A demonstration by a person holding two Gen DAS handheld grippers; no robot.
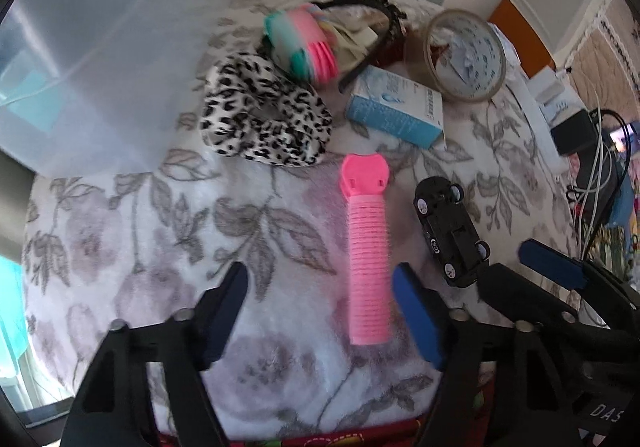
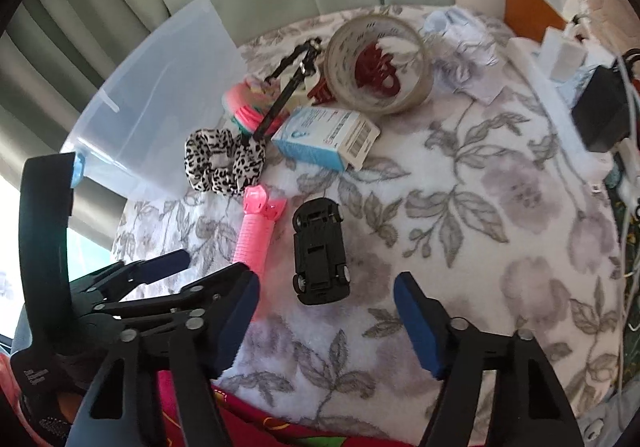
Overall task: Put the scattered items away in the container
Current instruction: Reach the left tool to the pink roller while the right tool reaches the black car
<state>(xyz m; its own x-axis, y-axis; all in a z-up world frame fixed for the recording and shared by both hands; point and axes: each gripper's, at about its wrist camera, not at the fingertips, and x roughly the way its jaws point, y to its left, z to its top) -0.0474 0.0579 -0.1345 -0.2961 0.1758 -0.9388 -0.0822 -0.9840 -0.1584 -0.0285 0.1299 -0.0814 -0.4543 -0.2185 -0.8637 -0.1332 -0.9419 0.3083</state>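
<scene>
Left wrist view is showing the left gripper (image 1: 320, 311) hanging over the flowery blanket (image 1: 140, 247), its fingers partly apart with the pink hair roller (image 1: 366, 251) lying between them, not squeezed. Using that roller as the landmark: the upside-down black toy car (image 1: 450, 231) is lying just right of it, the spotted scrunchie (image 1: 264, 115) is sitting beyond it to the left, and the blue box (image 1: 396, 113) is sitting just beyond it. The clear container (image 1: 100, 47) is standing far left of it. The right gripper (image 2: 326, 321) is hanging with fingers partly apart around the near end of the car, not touching it.
</scene>
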